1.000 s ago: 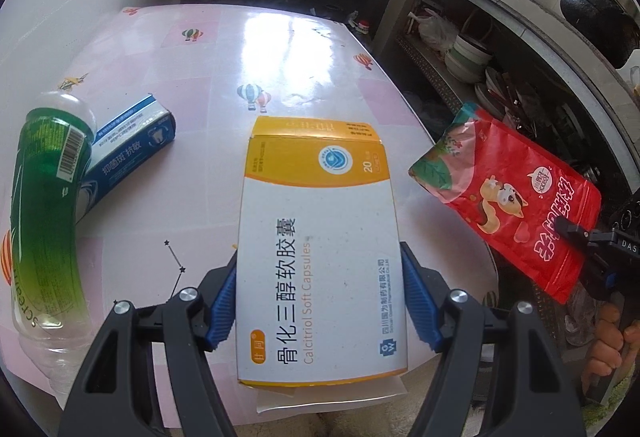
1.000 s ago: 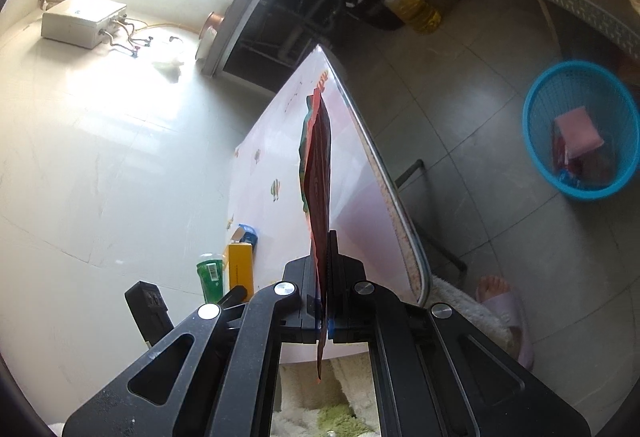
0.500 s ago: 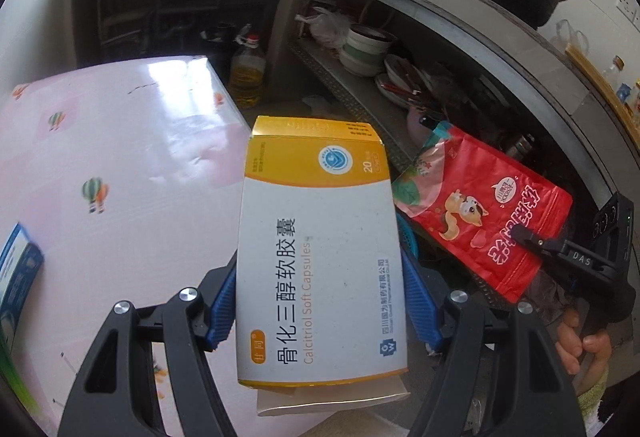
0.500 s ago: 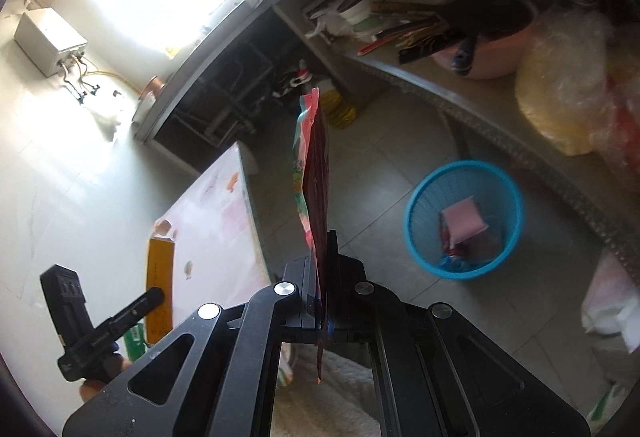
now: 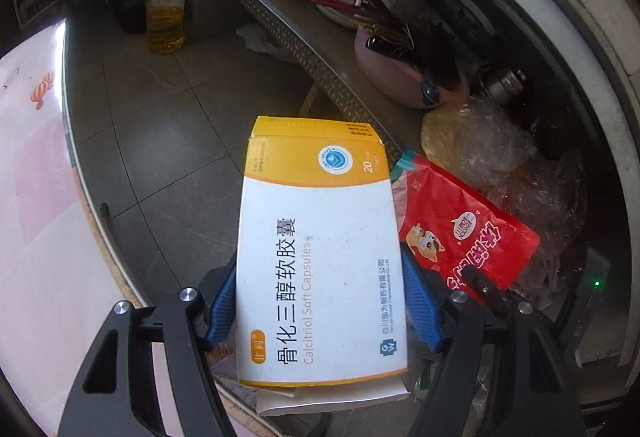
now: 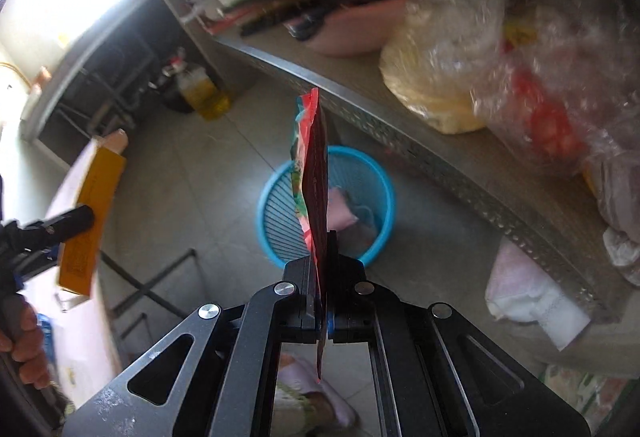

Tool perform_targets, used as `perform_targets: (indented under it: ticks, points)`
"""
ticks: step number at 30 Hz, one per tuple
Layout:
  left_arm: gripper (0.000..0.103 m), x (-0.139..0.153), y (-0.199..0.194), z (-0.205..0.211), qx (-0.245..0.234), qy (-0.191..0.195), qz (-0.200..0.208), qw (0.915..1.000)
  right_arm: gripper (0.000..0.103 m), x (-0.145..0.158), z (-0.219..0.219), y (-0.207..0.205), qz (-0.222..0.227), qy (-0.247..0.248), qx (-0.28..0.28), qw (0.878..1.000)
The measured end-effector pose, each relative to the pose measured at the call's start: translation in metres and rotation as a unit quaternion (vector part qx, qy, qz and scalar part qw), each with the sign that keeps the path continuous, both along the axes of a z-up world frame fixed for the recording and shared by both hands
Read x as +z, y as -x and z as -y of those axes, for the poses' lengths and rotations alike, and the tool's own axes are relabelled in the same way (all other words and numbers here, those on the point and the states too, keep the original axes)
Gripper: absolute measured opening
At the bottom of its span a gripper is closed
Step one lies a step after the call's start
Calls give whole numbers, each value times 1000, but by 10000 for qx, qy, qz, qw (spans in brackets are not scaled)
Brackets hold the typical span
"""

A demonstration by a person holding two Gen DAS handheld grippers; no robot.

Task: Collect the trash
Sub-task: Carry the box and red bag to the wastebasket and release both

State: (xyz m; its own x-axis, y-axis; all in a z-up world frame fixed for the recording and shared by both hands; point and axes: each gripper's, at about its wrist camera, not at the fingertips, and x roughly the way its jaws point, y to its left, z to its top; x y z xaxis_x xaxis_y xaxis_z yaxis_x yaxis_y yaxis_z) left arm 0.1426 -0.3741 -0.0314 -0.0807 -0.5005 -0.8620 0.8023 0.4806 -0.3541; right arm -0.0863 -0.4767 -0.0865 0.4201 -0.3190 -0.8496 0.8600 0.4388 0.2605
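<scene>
My left gripper (image 5: 320,301) is shut on a white and orange medicine box (image 5: 320,257), held over the floor past the table edge. The box also shows at the left of the right wrist view (image 6: 90,205). My right gripper (image 6: 322,285) is shut on a red snack pouch (image 6: 314,173), seen edge-on, held upright above a blue plastic basket (image 6: 276,213) on the floor. The pouch also shows in the left wrist view (image 5: 468,233), just right of the box. The basket holds some pink trash.
The pink table (image 5: 36,197) lies to the left, its rim (image 5: 80,165) close to the box. A low metal shelf (image 6: 440,157) with bagged goods and a pink basin (image 6: 348,29) runs along the right. An oil bottle (image 5: 165,17) stands on the floor.
Both grippers have swung away from the table toward the floor and shelf. The blue basket has come nearer and more central below the pouch. Both grips have held.
</scene>
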Motion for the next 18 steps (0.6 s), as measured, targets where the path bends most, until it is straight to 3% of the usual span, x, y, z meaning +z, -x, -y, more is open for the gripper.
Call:
perform_targets:
  ticks: [7,10,12,15,18]
  points:
    - [69,-19,-5,12,42,-147,-173,9997,1,-65,32,-44,-1008,392,-21,9941]
    - [69,-23,-13,9,99,-213,-160,9996,6,-103,48,-66,-1374,478,-7,9894]
    - [69,-27,-18,10,158,-263,-200,9993,28,-122,55,-76,-1561,384,60,9870]
    - [69,-31,-22,8,173,-296,-198,9992,44,-126,60,-69,-1495,285,-23,9884]
    - [69,-35,-25,12,166,-335,-206,9991,54,-107,50,-54,-1315,456,-122,9902]
